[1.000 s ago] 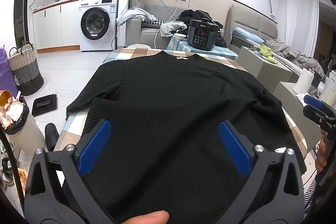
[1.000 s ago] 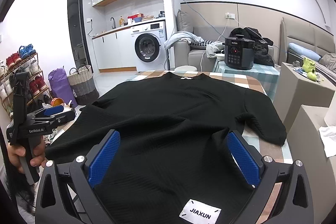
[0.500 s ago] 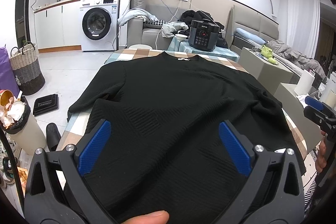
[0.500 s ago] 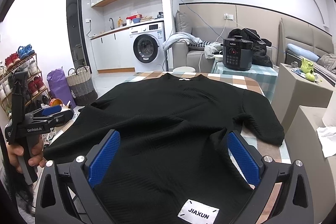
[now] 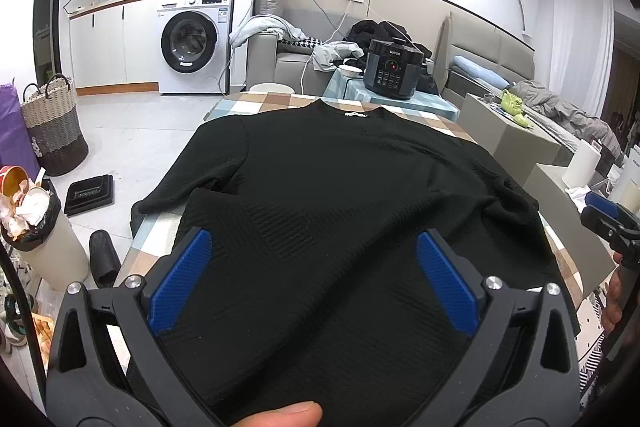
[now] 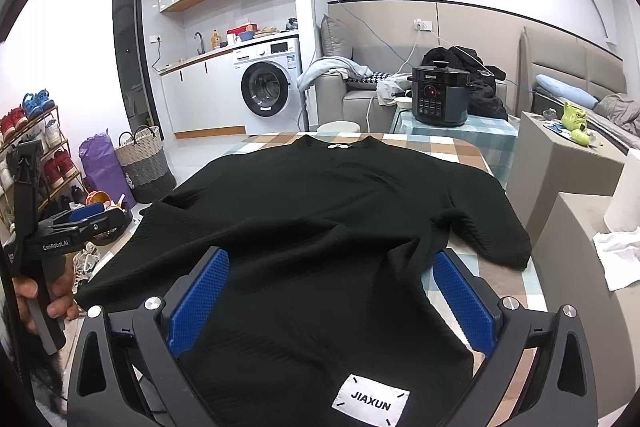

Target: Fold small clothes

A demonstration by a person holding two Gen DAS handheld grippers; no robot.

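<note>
Fingers wide apart on both tools, nothing pinched between the blue pads. Left gripper (image 5: 314, 281) hovers over the near hem of the black sweater (image 5: 340, 195), a thumb tip (image 5: 286, 415) poking in at the bottom edge of its view. Right gripper (image 6: 332, 301) hangs over the same hem, and only its camera catches the white JIAXUN label (image 6: 370, 403) sewn at the hem. The sweater lies spread flat on the checked table (image 6: 460, 147), collar at the far end, one sleeve draped toward each side edge. Each view picks up the other tool: the right camera sees the left gripper at its left margin, gripped by a hand (image 6: 44, 303); the left camera shows only the blue tip of the right one at its right margin. Beyond the table, a black pressure cooker (image 5: 394, 69) sits on a smaller checked table, then a sofa piled with clothes. Farther back, a washing machine (image 6: 270, 91) under the kitchen counter. Only the right view shows the shoe rack (image 6: 28, 135) on the left wall; only the left view shows the full bin (image 5: 38, 223) on the floor.
</note>
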